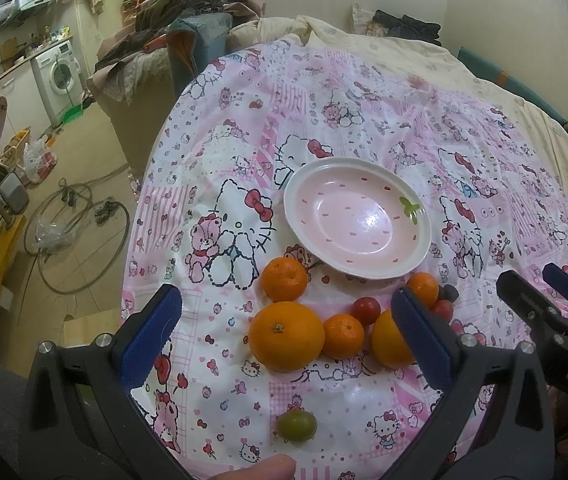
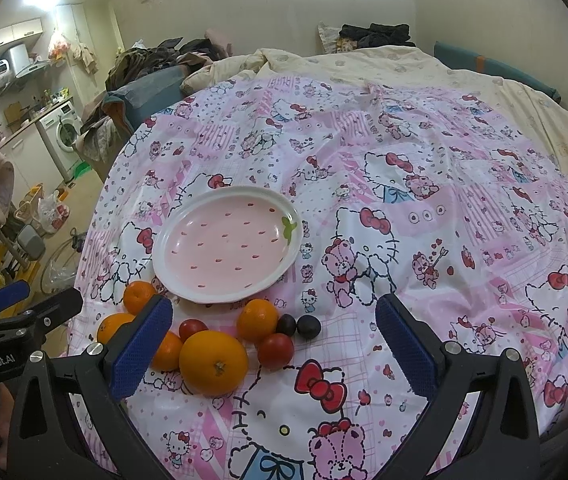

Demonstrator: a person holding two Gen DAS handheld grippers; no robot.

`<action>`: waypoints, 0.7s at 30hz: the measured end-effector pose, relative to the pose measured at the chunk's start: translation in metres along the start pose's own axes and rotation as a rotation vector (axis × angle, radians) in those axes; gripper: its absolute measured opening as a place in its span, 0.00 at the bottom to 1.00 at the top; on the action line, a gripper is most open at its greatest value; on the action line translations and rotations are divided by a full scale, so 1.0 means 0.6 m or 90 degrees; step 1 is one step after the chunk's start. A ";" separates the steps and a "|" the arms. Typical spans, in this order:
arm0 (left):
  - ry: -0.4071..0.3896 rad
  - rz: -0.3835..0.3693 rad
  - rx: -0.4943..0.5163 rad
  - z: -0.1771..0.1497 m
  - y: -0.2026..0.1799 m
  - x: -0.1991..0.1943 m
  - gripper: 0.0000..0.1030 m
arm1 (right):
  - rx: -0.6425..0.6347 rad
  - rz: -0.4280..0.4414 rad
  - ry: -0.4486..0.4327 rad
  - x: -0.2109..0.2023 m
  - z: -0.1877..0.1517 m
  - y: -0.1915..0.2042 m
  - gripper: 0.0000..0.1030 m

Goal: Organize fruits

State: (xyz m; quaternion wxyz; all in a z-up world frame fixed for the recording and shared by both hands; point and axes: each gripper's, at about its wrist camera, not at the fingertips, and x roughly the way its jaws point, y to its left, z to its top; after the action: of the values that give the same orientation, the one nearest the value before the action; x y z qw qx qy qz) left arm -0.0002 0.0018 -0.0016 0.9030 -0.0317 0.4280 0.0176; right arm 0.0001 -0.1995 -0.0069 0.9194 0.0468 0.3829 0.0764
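- Basically at square one here: pink plate (image 1: 358, 216) sitting on the Hello Kitty sheet (image 1: 212, 208) with nothing in it
- All fruit parked in a loose cluster on the sheet just in front of the plate's near rim, none lifted, none sorted
- Counting from the left wrist view: big orange (image 1: 286, 336) at the front, small mandarin (image 1: 343, 336) touching its right side, another mandarin (image 1: 285, 279) just behind, close to the plate rim
- Second big orange (image 2: 213, 362) clearer in the right wrist view, front and centre, with a red tomato (image 2: 275, 350) right beside it and one more red tomato (image 2: 193, 329) tucked behind
- Also a fourth small mandarin (image 2: 257, 319) near the plate edge, plus two dark plums (image 2: 309, 326) side by side to its right
- One greenish tomato (image 1: 296, 426) off on its own, nearest the camera in the left view, well apart from the pile
- Left claw (image 1: 284, 344) spread wide, gripping nothing, hanging above the front of the cluster with the big orange between its fingers in frame
- Right claw (image 2: 276, 348) likewise wide open and empty, hovering over the right end of the pile
- So: zero done, everything left, roughly ten pieces to move if the plate is the destination (guessing so, only container around)
- Probably easiest to start with the big oranges at the front, small round stuff likely to roll on that soft bed
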 end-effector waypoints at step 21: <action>0.001 0.000 -0.006 0.001 0.005 -0.002 1.00 | 0.009 -0.003 -0.002 -0.001 0.001 -0.004 1.00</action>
State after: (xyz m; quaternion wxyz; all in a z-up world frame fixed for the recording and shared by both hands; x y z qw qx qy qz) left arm -0.0005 0.0047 -0.0004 0.9024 -0.0363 0.4289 0.0194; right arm 0.0001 -0.2020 -0.0064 0.9200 0.0524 0.3818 0.0716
